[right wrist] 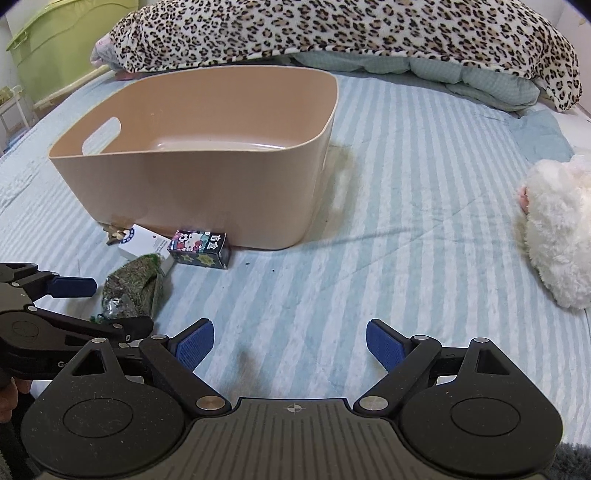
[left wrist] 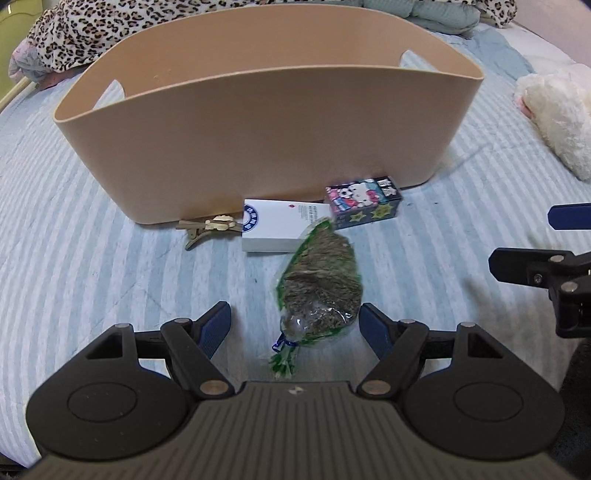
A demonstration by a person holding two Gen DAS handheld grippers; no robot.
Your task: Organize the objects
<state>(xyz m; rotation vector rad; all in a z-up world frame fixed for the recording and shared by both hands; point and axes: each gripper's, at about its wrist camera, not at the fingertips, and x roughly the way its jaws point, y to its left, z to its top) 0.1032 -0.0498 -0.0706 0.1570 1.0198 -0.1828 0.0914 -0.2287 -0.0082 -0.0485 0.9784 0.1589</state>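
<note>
Two grippers hang over the striped bedsheet (right wrist: 369,192), both with jaws spread and clasping nothing. Between the left gripper (left wrist: 294,325) fingers lies one green-edged bag of dried herbs (left wrist: 320,284), pads clear of it; the right gripper (right wrist: 290,345) has only bare sheet under it. One beige bin (left wrist: 258,140) stands beyond the bag. Against the bin's near wall sit one white box (left wrist: 273,230), one cartoon-cat box (left wrist: 364,203) and one tan hair clip (left wrist: 208,227); the bag's far tip overlaps the white box. Right of the bin lies one white plush toy (right wrist: 554,236); behind it, one leopard-print blanket (right wrist: 332,29).
</note>
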